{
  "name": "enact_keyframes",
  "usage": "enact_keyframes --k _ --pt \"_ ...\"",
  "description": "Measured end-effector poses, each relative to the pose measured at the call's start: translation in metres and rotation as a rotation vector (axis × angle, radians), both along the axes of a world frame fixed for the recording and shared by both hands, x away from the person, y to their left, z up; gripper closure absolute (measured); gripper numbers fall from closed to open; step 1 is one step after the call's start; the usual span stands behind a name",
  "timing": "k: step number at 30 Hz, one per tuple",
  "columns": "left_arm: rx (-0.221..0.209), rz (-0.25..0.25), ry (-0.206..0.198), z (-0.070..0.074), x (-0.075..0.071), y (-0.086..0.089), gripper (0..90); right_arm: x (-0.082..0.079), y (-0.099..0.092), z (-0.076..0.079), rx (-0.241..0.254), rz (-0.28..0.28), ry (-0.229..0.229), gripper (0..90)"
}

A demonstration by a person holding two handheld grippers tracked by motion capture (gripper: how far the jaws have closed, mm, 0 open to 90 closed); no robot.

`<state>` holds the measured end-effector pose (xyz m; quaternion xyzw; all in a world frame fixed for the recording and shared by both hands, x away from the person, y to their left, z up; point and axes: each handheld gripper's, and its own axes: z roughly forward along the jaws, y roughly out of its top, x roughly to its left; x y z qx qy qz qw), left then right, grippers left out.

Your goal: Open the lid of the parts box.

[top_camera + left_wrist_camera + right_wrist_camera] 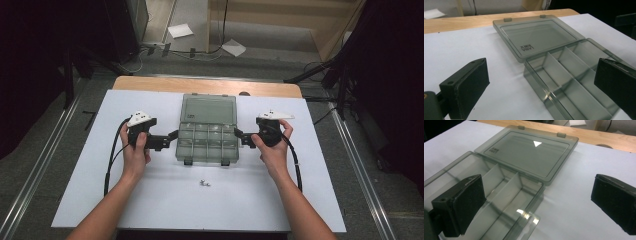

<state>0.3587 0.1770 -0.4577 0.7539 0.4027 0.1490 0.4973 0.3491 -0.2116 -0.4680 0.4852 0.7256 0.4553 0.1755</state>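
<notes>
Two open grippers, left (172, 135) and right (238, 134), flank an open, clear box (207, 142) at frame centre, gripping nothing.

I see the box (207, 143) lying in the middle of the table (75, 175), its lid (209, 109) folded flat behind it. My left gripper (172, 135) sits just left of the box, my right gripper (238, 134) just right. Some small screws (203, 183) lie in front of it.
</notes>
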Motion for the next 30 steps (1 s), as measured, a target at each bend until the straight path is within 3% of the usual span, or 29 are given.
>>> enact_keyframes --k 8,17,24,30 --pt "0.019 -0.005 -0.030 -0.004 -0.022 0.012 0.0 -0.028 0.003 0.001 0.012 0.039 -0.022 0.0" --pt "0.003 -0.004 -0.054 -0.003 -0.041 0.022 0.0 -0.054 0.002 -0.002 0.020 0.044 -0.050 4.8" --pt "0.027 -0.009 -0.066 -0.006 -0.052 0.025 0.0 -0.068 0.001 -0.006 0.034 0.051 -0.047 14.0" --pt "0.034 -0.005 -0.074 -0.005 -0.060 0.032 0.0 -0.078 -0.001 -0.007 0.046 0.082 -0.031 13.7"
